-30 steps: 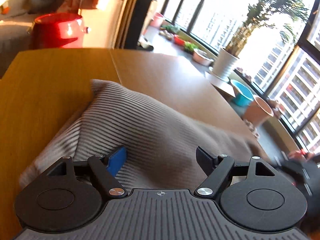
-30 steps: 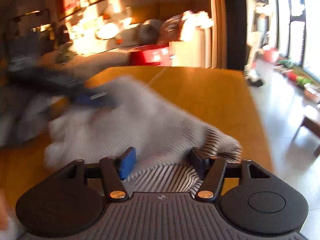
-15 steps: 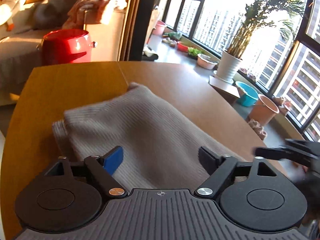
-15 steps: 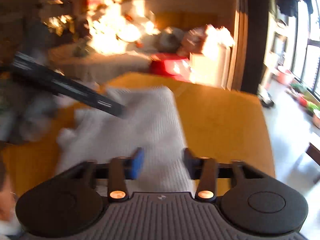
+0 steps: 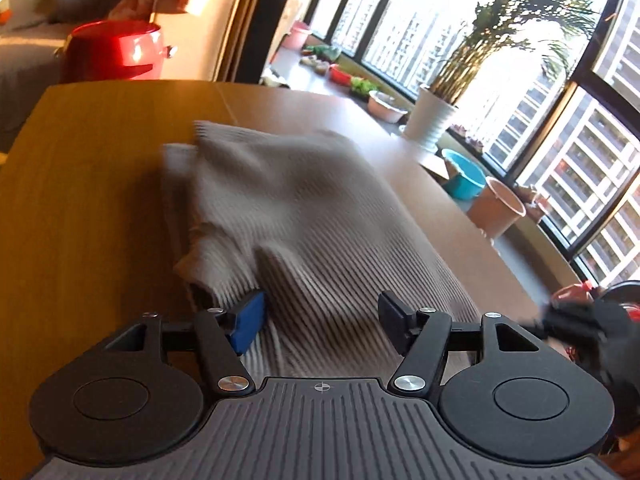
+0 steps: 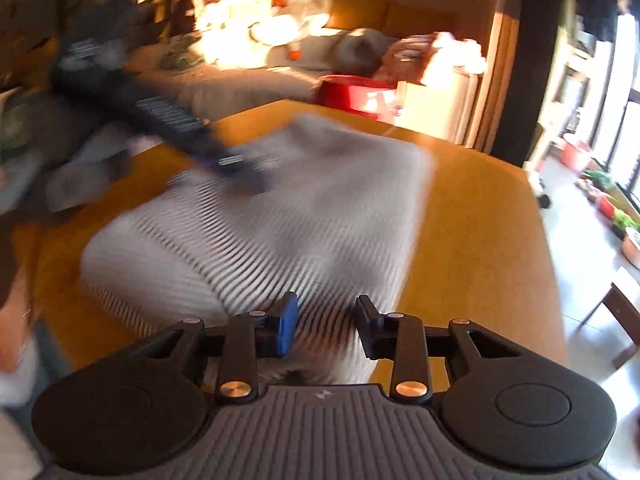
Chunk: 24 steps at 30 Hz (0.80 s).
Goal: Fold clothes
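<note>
On table (image 5: 100,168), sweater (image 5: 320,216) flatter vs before; L claw (image 5: 320,320) closing.

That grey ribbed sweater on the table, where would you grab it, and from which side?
Judging by how it lies, take the grey ribbed sweater by its near edge, coming in low from the near side of the wooden table. That edge bunches up in a loose fold there, while the middle lies flat, offering nothing to pinch.

You see a red pot (image 5: 116,56) beyond the wooden tabletop (image 5: 92,184), a white-potted palm (image 5: 430,124) and teal bowl (image 5: 464,178) by the window.
</note>
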Available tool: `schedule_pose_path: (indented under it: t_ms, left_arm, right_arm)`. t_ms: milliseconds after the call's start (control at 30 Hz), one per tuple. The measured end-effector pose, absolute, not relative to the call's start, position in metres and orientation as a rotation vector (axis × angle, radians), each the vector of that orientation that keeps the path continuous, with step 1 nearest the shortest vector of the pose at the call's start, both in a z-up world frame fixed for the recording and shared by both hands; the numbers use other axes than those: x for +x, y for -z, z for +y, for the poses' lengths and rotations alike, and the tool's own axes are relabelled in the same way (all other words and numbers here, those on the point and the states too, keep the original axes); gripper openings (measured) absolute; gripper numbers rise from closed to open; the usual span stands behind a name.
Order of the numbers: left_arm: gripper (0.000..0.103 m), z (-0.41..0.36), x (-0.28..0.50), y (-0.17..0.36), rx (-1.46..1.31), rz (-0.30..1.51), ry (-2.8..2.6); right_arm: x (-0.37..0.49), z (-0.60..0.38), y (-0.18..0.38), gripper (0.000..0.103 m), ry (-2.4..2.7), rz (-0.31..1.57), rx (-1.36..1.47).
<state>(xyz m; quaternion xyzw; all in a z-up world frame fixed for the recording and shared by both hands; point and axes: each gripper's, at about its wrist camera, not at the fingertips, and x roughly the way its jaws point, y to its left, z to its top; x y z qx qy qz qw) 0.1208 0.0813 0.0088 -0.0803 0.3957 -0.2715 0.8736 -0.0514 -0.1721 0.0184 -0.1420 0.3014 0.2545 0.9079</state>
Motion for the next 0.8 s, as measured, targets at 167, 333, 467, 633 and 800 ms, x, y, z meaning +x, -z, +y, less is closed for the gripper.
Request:
schedule_pose_path:
  t_ms: [167,333,467,633,800]
  left_arm:
    - [0.07,0.084,0.126,-0.014,-0.204,0.822,0.548]
    - [0.078,0.1,0.117,-0.025,-0.19,0.779,0.505]
    - [0.085,0.117,0.102,-0.037,-0.161,0.735,0.525]
    - [0.094,0.136,0.076,-0.053,-0.104,0.666,0.586]
    - [0.096,0.136,0.046,-0.058,0.055,0.584,0.698]
  right_arm:
    - [-0.078,-0.154,-0.04,0.067,-0.643,0.56,-0.404]
    - [-0.094,-0.118,-0.037,0.07,-0.793,0.523,-0.507]
    - [-0.094,-0.083,-0.009,0.069,-0.787,0.484,-0.661]
    - [-0.041,-0.095,-0.019,0.047,-0.765,0.662,-0.337]
    - [0.014,-0.146,-0.018,0.041,-0.78,0.905,0.211]
